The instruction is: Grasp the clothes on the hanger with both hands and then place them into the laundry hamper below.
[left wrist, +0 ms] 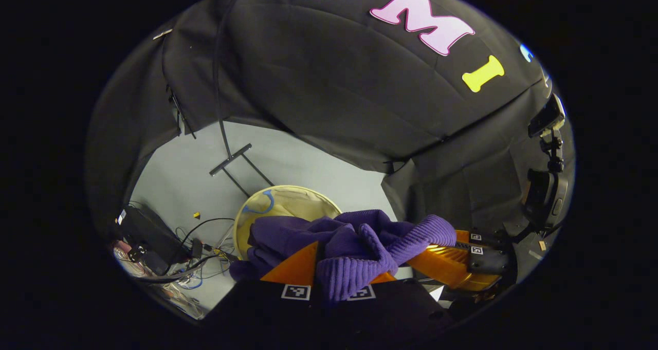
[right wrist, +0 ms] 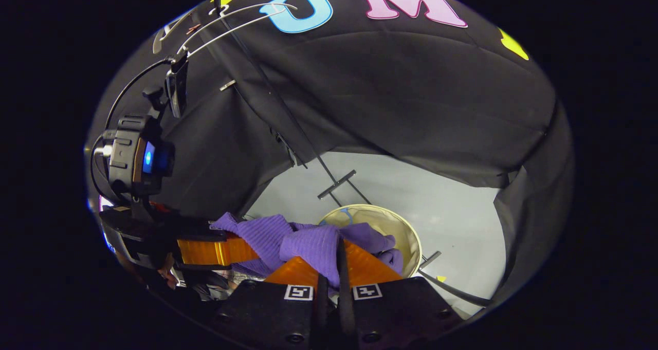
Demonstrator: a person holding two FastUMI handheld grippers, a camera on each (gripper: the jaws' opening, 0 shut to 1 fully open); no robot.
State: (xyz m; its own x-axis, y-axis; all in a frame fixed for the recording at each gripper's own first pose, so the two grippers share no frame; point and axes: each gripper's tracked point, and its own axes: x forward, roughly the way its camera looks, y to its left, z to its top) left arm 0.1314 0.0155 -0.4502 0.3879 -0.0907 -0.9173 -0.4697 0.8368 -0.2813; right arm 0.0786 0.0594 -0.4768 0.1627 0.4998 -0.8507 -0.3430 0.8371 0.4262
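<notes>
Two grippers hold one purple garment (left wrist: 354,242) between them. In the left gripper view, our left gripper (left wrist: 336,273) is closed on a thick fold of the knit, and the right gripper (left wrist: 452,262) clamps the cloth's right end. The laundry hamper (left wrist: 241,221) stands just beyond, on the pale floor (left wrist: 175,180).

In the right gripper view, our right gripper (right wrist: 331,268) pinches the cloth tight, the bare hanger (right wrist: 231,18) hangs far up left, and the hamper opens beneath the bundle. We judge the removal done; lowering and release remain.
</notes>
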